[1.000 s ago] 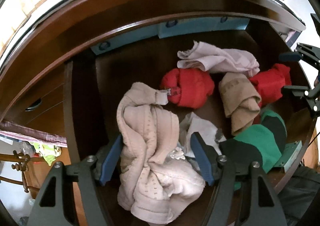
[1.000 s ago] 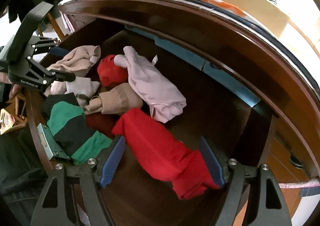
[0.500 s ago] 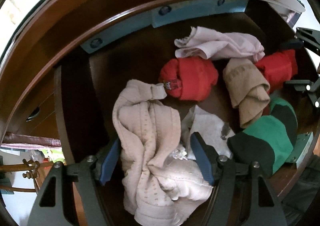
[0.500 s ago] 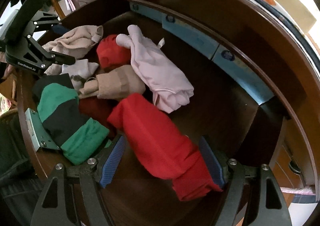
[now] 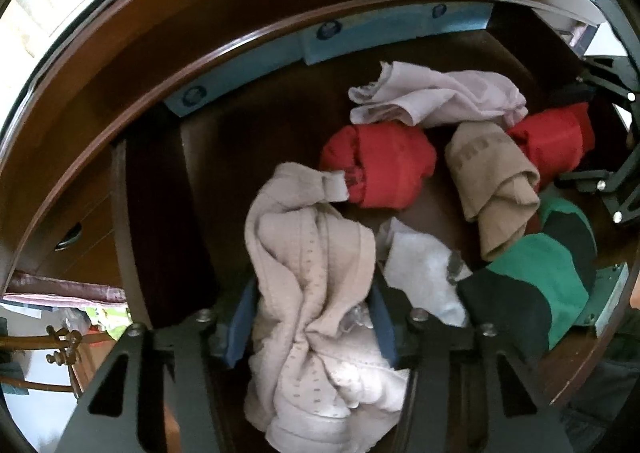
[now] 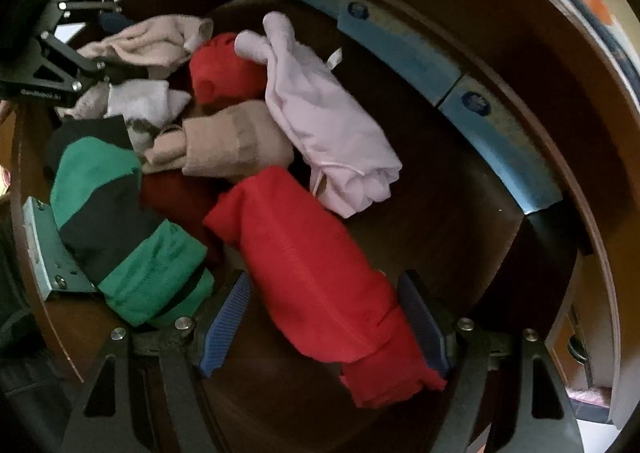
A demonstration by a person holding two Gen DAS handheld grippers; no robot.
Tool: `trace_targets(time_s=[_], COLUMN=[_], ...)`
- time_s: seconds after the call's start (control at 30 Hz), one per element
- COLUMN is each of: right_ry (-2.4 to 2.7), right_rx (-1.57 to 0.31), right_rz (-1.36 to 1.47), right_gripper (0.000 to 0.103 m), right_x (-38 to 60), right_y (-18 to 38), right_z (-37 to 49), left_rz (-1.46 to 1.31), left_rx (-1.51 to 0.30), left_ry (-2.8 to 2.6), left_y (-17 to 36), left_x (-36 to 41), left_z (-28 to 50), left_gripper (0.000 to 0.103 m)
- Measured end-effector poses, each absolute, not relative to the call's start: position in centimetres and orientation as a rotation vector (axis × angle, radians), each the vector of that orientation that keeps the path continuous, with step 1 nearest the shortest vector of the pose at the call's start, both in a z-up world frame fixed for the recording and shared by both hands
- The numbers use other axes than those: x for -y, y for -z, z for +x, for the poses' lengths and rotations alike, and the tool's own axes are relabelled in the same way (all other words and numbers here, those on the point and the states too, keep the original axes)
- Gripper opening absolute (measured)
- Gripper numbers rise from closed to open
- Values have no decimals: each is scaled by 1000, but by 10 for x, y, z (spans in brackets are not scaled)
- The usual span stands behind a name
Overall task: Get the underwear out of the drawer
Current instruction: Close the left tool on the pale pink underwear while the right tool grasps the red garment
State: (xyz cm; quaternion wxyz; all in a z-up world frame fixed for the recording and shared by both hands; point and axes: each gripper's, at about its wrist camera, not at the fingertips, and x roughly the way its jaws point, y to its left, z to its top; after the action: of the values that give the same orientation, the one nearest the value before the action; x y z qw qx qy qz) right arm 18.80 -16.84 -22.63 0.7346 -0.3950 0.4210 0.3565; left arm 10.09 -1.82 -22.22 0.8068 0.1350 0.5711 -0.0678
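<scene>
An open dark wooden drawer [image 5: 160,213] holds several rolled and crumpled garments. In the left wrist view a crumpled beige dotted underwear [image 5: 312,273] lies at the near left. My left gripper [image 5: 311,325] straddles it from above, its jaws closing, and both blue pads press into the cloth. In the right wrist view a long red rolled underwear [image 6: 316,273] lies between the pads of my right gripper [image 6: 322,323]. That gripper stands open; the left pad is apart from the roll and the right pad is just beside it.
Between the two lie a second red roll [image 5: 380,169], a pale pink garment [image 5: 436,101], a tan roll [image 5: 492,181], a white piece [image 5: 424,277] and a green-and-black roll [image 5: 532,285]. Blue boxes [image 5: 384,29] line the drawer's back. A metal bracket [image 6: 44,249] sits on the front rim.
The left jaws have narrowed onto the beige underwear. The right gripper has sunk lower over the red roll, still as wide as before.
</scene>
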Motion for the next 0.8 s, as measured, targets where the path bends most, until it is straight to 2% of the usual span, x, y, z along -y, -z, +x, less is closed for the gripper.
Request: trace_targets(time_s=[0.23, 0.3, 0.33, 0.43, 0.53, 0.67, 0.8], right_ry=[-768, -770, -767, -776, -778, -775, -772], right_rx=[-957, -959, -956, -958, -964, -985, -994], right_rz=[-927, -913, -910, -897, -893, -901, -900], right_gripper=[78, 71, 68, 67, 67, 68, 68], right_x=[157, 157, 158, 162, 164, 164, 159], right_y=[240, 238, 239, 237, 235, 236, 237], right_z=[185, 186, 185, 193, 198, 206, 212], left_rz=[330, 322, 319, 334, 329, 310, 319], left_rx=[-1247, -1241, -1240, -1218, -1220, -1245, -1260], left_ry=[155, 180, 194, 228, 236, 230, 238], left_y=[232, 233, 234, 234, 235, 237, 241], left_x=[28, 30, 32, 39, 40, 36, 32], left_z=[105, 105, 104, 102, 101, 106, 109], left_gripper=[52, 44, 33, 29, 29, 40, 40])
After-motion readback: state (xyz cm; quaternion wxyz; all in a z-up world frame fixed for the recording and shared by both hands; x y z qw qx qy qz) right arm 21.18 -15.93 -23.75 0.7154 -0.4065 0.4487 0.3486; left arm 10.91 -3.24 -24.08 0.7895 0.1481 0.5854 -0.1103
